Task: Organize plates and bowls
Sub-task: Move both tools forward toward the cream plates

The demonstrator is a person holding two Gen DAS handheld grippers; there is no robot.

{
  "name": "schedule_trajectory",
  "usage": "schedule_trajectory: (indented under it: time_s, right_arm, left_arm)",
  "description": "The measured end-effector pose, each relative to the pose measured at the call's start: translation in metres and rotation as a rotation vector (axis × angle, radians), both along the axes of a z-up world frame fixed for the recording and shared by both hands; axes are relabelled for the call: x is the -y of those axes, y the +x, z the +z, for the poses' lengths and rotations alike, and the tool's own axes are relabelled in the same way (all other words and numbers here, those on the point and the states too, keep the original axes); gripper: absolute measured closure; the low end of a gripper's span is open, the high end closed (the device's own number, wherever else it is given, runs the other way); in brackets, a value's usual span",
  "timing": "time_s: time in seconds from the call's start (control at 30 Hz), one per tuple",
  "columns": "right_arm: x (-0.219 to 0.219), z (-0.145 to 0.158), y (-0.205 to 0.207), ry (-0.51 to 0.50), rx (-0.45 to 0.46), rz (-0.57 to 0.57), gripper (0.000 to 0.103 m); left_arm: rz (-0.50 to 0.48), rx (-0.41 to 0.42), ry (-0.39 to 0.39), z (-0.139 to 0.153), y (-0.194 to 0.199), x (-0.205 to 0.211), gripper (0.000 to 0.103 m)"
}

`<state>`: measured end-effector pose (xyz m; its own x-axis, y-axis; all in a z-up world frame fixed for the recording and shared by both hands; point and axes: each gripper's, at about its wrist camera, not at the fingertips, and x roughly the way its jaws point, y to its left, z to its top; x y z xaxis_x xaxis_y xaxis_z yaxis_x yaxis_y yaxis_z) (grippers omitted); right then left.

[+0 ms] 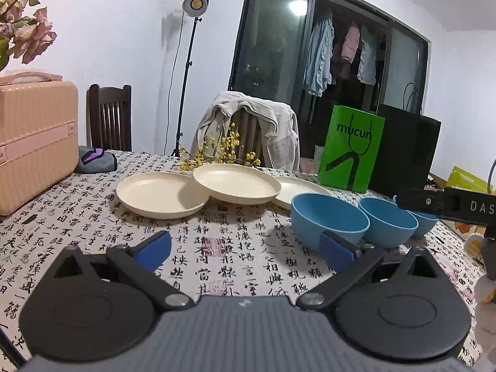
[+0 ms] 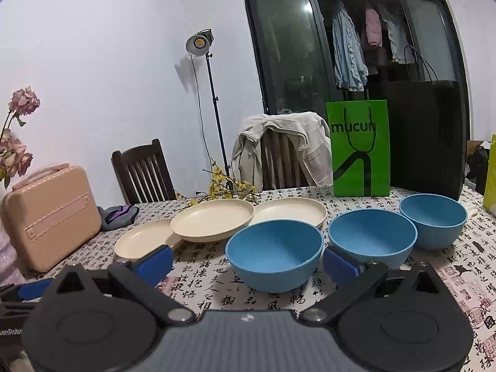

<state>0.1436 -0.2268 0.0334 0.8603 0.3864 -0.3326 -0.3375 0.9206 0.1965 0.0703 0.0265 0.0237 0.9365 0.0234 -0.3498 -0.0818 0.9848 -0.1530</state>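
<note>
The left claw (image 1: 245, 252) is held spread wide above the worktop (image 1: 217, 245), nothing between its blue pads (image 1: 153, 249). Ahead of it, at twelve o'clock, three cream plates are seen in a row: the left plate (image 1: 161, 193), the middle plate (image 1: 237, 183) tilted with its edge resting on the left one, and the right plate (image 1: 299, 187) partly hidden behind it. At one to two o'clock three blue bowls are lined up, the near bowl (image 1: 328, 220) just beyond the claw's right pad. A black part of the other tool (image 1: 446, 203) is seen at three o'clock, in front of the farthest bowl.

The right claw (image 2: 248, 263) is likewise held spread and empty. The near bowl (image 2: 274, 255) sits upright at its twelve o'clock, just beyond the pads; the middle bowl (image 2: 372, 237) is at one o'clock and the far bowl (image 2: 434, 220) at two o'clock, each standing close beside the next. The plates are seen behind, at eleven o'clock.

A green bag (image 2: 359, 148) and a black bag (image 2: 427, 136) are stood at the worktop's far edge, a pink case (image 2: 51, 217) at nine o'clock. A jacket (image 2: 279, 145) is draped over a chair beyond.
</note>
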Motion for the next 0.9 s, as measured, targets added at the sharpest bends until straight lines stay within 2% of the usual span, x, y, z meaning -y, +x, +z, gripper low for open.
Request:
schedule_trajectory:
  time_s: [0.73, 0.9]
  right_arm:
    - [0.0, 0.004, 0.01, 0.013, -0.009, -0.02, 0.0]
    - [-0.001, 0.005, 0.011, 0.004, -0.001, -0.032, 0.0]
  left_arm:
    - [0.005, 0.004, -0.019, 0.012, 0.011, -0.003, 0.0]
    - [0.006, -0.02, -0.034, 0.012, 0.016, -0.007, 0.0]
